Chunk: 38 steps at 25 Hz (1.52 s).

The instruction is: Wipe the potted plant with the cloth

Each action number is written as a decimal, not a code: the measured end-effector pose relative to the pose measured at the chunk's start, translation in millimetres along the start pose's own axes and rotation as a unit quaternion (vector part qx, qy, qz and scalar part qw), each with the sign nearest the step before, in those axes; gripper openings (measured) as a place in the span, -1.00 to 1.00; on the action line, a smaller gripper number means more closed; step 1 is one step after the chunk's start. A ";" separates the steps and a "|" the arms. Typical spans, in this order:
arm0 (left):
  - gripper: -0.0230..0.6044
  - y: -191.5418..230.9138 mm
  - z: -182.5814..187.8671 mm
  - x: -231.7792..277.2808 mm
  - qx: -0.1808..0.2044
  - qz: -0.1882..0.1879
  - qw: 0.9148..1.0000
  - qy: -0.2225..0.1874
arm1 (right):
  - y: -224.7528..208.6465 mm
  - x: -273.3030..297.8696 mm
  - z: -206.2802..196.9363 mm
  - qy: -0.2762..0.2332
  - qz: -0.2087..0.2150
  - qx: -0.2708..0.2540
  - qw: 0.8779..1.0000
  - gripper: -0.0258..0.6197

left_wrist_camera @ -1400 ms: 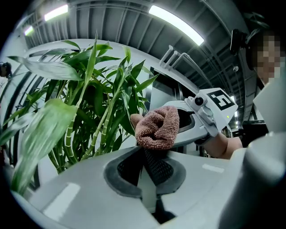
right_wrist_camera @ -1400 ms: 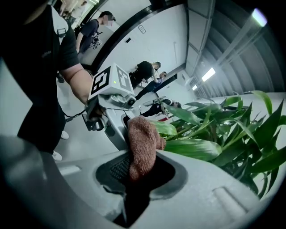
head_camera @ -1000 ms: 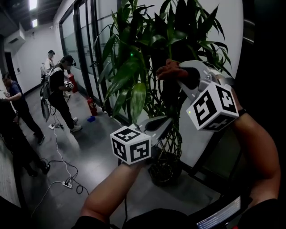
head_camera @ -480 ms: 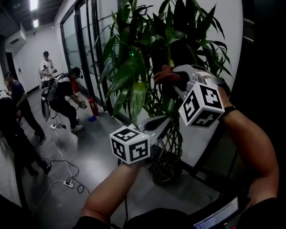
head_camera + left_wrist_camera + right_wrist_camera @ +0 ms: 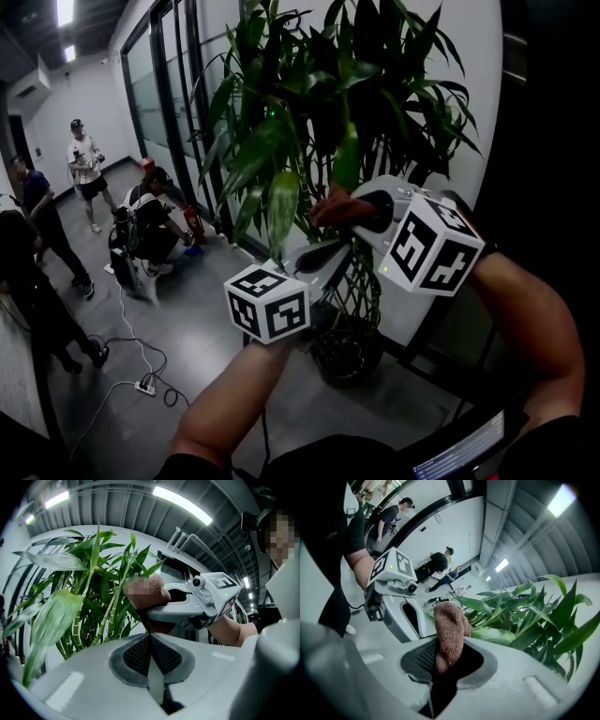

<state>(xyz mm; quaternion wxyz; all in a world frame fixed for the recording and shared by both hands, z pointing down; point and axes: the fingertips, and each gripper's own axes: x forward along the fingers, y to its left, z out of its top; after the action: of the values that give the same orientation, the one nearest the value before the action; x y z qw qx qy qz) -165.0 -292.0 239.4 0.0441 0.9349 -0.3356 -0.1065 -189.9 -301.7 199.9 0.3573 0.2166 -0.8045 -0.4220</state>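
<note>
Item: my right gripper (image 5: 445,656). Jaws clamped on one brown knitted cloth (image 5: 449,625), whose free end stands out ahead of the tips. A long leaf (image 5: 499,635) lies just to their right.

Item: my left gripper (image 5: 149,639). Jaws pressed together, with nothing I can make out between them. The potted plant (image 5: 281,103) is ahead and to its left, and the cloth is just above its tips.

Progress, as I judge it: the cloth is at the foliage and wiping is under way. No leaf shows whether it has been wiped, so most of the plant remains.

Count: one plant, one cloth, two grippers, four people (image 5: 150,220) beyond.
</note>
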 end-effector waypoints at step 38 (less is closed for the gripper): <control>-0.43 -45.5 58.9 194.4 -0.043 0.035 0.994 -0.090 | -90.0 -163.8 -205.2 -0.031 -0.185 0.103 0.977 -0.72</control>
<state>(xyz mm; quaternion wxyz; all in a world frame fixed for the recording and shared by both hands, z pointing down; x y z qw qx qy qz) -4.2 -381.4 142.1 0.0571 0.9065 -0.3658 -0.2030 76.5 -352.3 140.4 0.2238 0.3838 -0.8005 -0.4023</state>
